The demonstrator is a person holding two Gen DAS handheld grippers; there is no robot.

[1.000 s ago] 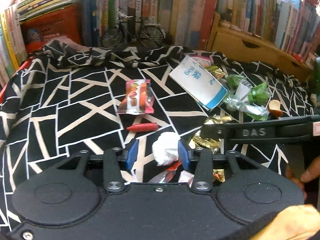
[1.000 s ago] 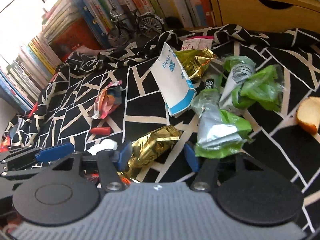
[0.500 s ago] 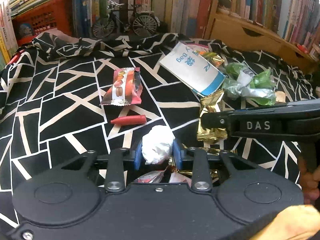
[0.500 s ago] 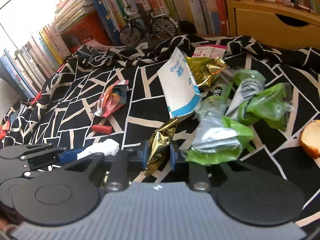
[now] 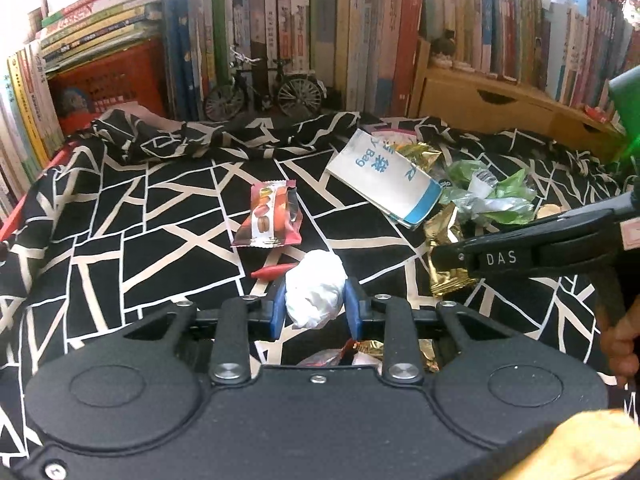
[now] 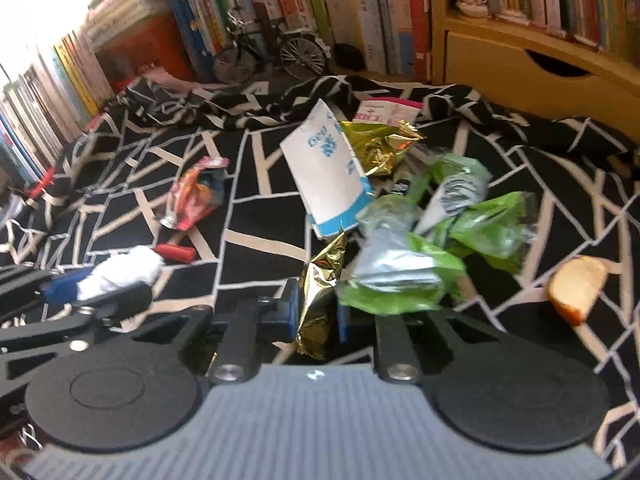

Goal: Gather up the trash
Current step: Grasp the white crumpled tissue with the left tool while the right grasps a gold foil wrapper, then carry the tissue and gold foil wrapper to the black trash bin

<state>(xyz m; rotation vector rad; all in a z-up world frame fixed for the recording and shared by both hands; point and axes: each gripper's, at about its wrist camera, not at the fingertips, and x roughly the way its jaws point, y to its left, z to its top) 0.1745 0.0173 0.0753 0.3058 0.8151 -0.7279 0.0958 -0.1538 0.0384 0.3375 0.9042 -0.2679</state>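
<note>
- The left gripper (image 5: 315, 307) has just closed its blue pads on a crumpled white tissue (image 5: 315, 289), held just above the black-and-white cloth (image 5: 120, 216).
- The right gripper (image 6: 317, 312) has just closed on a gold wrapper (image 6: 320, 294).
- A white paper bag (image 5: 384, 178), green wrappers (image 6: 404, 276) and a red snack packet (image 5: 270, 220) lie on the cloth beyond.

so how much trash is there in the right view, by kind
gold wrapper: 2
red wrapper: 1
white bag: 1
tissue: 1
red stick: 1
pink packet: 1
bread: 1
green plastic: 1 heap, pieces cannot be told apart
total: 9, heap counted once
</note>
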